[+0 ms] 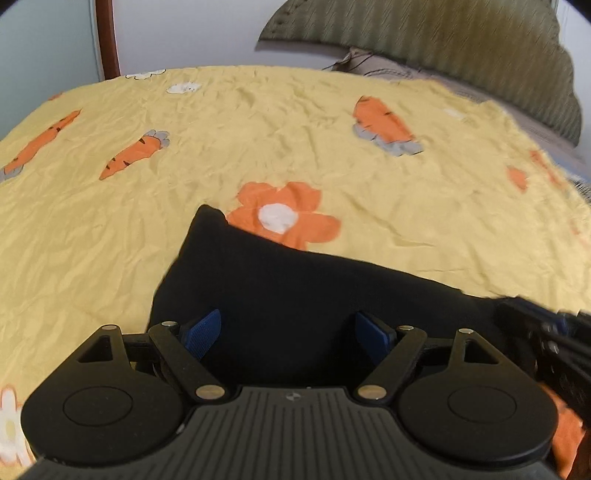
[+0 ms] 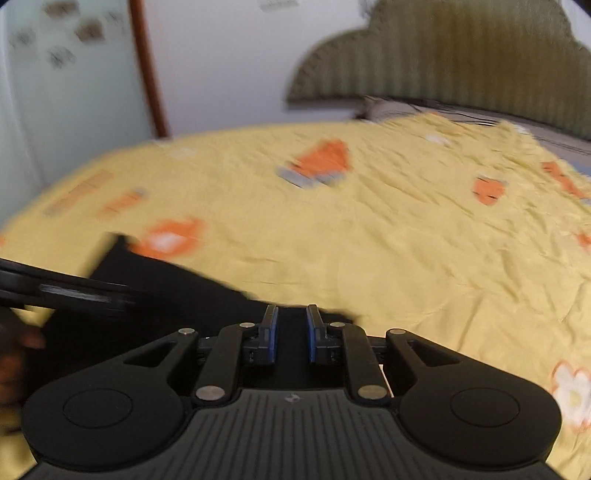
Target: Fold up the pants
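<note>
A yellow bedspread (image 1: 258, 122), printed with orange carrots, orange flowers and small white flowers, is seen covering the bed and is creased throughout. An olive-green ribbed headboard (image 1: 461, 44) with a scalloped top is set against the pale wall (image 1: 192, 33) at the far right, and grey bedding (image 1: 388, 68) is exposed just below it. A dark red-brown wooden post (image 1: 107, 37) is seen at the far left, beside a pale blue-green panel.

The black pants (image 1: 280, 288) are laid on the near part of the bedspread, with one corner reaching the edge of an orange flower (image 1: 284, 216). The left gripper (image 1: 288, 332) is held low over the pants with its blue-padded fingers (image 1: 205, 330) spread wide; nothing is gripped between them. In the right wrist view, the right gripper (image 2: 291, 332) is seen at the right-hand edge of the pants (image 2: 166, 291), its fingers (image 2: 271, 332) drawn close with a narrow gap left between them; black fabric is seen in that gap, but whether it is pinched cannot be told. That view is blurred. Each gripper appears at the edge of the other's view.
</note>
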The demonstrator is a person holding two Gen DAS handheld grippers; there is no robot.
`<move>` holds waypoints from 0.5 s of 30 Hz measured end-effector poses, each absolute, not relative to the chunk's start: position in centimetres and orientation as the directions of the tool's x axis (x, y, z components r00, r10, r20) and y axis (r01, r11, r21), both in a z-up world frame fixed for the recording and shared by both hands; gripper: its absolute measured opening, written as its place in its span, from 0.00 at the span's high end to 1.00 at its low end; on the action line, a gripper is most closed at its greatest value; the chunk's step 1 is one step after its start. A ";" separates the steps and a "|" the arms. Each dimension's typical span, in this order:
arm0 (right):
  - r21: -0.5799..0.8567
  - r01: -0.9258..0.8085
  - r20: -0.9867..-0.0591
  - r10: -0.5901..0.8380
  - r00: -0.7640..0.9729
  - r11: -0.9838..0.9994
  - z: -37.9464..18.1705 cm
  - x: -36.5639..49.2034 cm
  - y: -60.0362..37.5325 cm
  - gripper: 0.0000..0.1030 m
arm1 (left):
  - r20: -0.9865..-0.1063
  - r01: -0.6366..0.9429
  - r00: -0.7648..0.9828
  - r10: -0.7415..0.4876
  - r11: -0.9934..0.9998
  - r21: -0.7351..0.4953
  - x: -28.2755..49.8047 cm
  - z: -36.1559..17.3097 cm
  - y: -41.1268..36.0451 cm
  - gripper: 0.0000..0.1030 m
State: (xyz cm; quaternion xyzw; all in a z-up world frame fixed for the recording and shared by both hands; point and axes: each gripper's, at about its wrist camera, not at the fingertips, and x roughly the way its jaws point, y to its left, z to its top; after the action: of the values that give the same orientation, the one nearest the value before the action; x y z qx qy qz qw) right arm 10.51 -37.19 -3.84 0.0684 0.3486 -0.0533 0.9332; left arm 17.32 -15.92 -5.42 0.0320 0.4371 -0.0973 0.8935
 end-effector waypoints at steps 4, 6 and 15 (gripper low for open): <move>0.169 0.188 -0.632 -0.040 0.774 0.968 -3.2 9.7 -37.6 0.85 | -0.773 0.218 0.618 -0.145 0.976 -0.009 17.4 -5.0 -15.9 0.19; 0.137 0.168 -0.610 -0.050 0.791 0.976 -2.0 7.8 -36.4 0.85 | -0.770 0.234 0.615 -0.167 0.972 -0.024 17.0 -4.9 -15.6 0.19; 0.131 0.099 -0.649 0.010 0.761 0.986 -3.5 8.0 -35.1 0.77 | -0.778 0.243 0.612 -0.140 0.970 0.016 16.5 -5.4 -16.1 0.15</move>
State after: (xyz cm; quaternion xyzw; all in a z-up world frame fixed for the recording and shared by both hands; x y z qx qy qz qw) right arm 7.97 -35.10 -3.52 0.0789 0.3448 -0.0240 0.9351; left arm 16.48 -16.13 -5.36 0.0602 0.4271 -0.1069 0.8958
